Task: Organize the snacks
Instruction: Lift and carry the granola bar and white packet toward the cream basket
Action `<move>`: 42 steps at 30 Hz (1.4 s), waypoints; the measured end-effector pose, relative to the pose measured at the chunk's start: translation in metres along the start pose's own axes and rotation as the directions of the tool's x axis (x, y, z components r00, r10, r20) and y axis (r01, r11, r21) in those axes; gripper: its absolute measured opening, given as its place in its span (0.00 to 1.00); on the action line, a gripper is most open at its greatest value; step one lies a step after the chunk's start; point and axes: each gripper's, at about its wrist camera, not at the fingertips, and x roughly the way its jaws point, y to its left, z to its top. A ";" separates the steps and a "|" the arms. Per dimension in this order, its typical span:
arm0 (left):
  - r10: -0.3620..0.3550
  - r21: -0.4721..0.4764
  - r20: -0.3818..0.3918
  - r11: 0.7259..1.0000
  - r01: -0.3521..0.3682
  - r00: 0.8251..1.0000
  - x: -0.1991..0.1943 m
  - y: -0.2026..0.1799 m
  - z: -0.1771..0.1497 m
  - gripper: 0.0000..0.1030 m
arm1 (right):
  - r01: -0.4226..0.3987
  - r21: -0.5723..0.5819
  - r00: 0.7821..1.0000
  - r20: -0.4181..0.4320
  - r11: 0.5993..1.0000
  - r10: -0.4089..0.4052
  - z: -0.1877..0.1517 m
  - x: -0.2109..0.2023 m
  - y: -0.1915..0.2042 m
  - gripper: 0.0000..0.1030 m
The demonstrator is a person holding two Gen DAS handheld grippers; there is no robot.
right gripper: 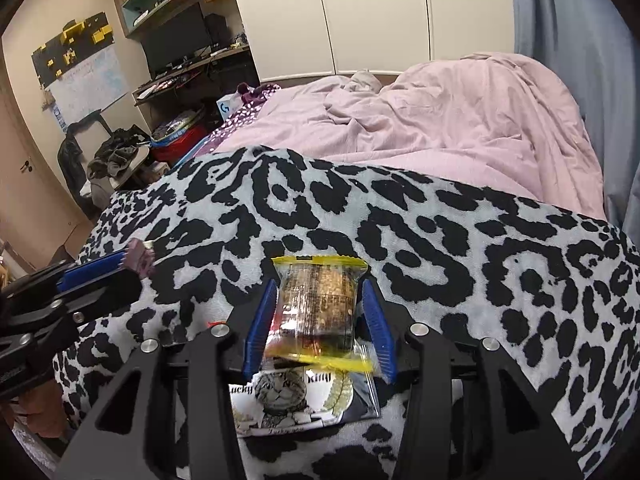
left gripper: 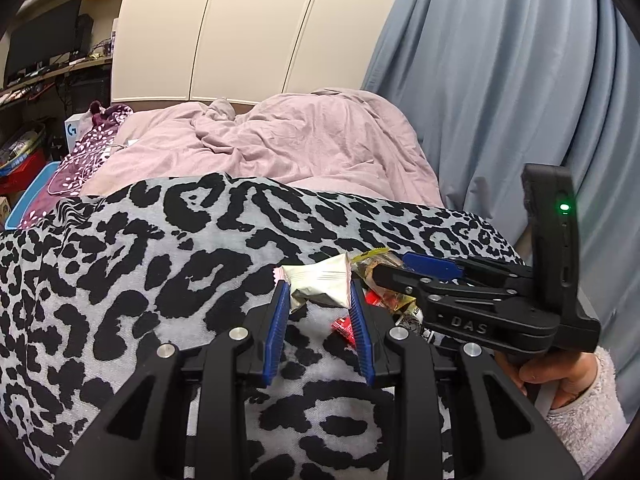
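Note:
In the left wrist view my left gripper [left gripper: 318,286] is shut on a cream-white snack packet [left gripper: 320,274] with a pink edge, held just over the leopard-print blanket [left gripper: 160,280]. To its right, my right gripper [left gripper: 390,266] reaches in over a small pile of snacks [left gripper: 400,304]. A red packet [left gripper: 344,326] lies below the left pads. In the right wrist view my right gripper [right gripper: 320,286] is shut on a clear packet with yellow edges [right gripper: 316,304]; both blue pads press its sides. Under it lies a cat-print "Lucky" packet [right gripper: 304,400]. The left gripper [right gripper: 128,268] shows at the left edge.
A crumpled pink duvet [left gripper: 300,140] covers the far half of the bed. A blue curtain [left gripper: 500,100] hangs on the right, with white wardrobe doors [left gripper: 240,20] behind. A cluttered desk and shelves [right gripper: 192,52] stand at the left. A hand in a fuzzy sleeve [left gripper: 568,384] holds the right gripper.

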 end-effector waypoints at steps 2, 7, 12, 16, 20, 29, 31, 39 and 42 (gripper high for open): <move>0.001 -0.003 -0.001 1.000 -0.001 1.000 0.000 0.001 0.000 0.29 | 0.001 -0.009 1.000 -0.017 1.000 -0.001 0.002 0.007 0.001 0.49; 0.003 -0.011 -0.006 1.000 -0.003 1.000 0.000 0.004 -0.002 0.29 | 0.008 -0.013 0.999 -0.035 1.000 -0.008 0.002 0.016 0.003 0.40; 0.003 -0.008 -0.004 1.000 -0.003 1.000 -0.002 0.003 -0.002 0.29 | 0.004 0.000 1.000 -0.005 1.000 -0.004 0.001 0.006 0.002 0.39; 0.000 0.004 -0.002 1.000 0.001 1.000 -0.004 -0.003 -0.001 0.29 | 0.000 0.022 0.999 0.035 1.000 -0.001 -0.003 -0.012 -0.004 0.39; -0.004 0.018 -0.001 1.000 0.004 1.000 -0.005 -0.013 -0.001 0.29 | -0.001 0.052 0.997 0.073 0.999 -0.003 -0.008 -0.031 -0.012 0.39; -0.021 0.062 -0.012 0.998 0.022 1.000 -0.004 -0.039 -0.002 0.29 | 0.012 0.157 0.987 0.154 0.987 -0.037 -0.038 -0.081 -0.047 0.39; -0.025 0.072 -0.015 0.997 0.027 1.000 -0.003 -0.045 -0.002 0.29 | 0.015 0.185 0.984 0.172 0.983 -0.047 -0.046 -0.092 -0.056 0.39; -0.054 0.126 -0.039 0.990 0.059 0.998 0.004 -0.081 -0.007 0.29 | 0.052 0.285 0.963 0.238 0.957 -0.123 -0.086 -0.139 -0.092 0.39; -0.067 0.151 -0.050 0.986 0.073 0.997 0.009 -0.097 -0.008 0.29 | 0.076 0.321 0.953 0.256 0.944 -0.164 -0.102 -0.156 -0.106 0.39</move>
